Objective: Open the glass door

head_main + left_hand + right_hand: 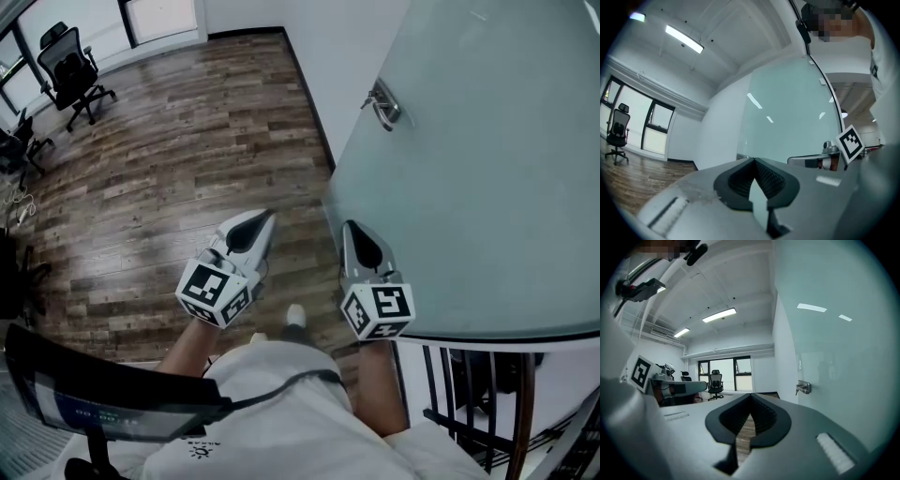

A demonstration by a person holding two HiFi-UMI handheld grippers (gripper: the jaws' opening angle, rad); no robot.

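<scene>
Left tool (255, 223) and right tool (352, 232) are both closed with nothing in them. The door (487, 187) stands just to my right, its handle (382, 103) well ahead of the tools. Can't tell if it's already swung open or still flush with the wall — so no call on what's next.

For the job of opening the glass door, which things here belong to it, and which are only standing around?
Belong to the job:
- glass door
- door handle
- left gripper and right gripper, both shut and empty

Only standing around:
- office chair
- wooden floor
</scene>
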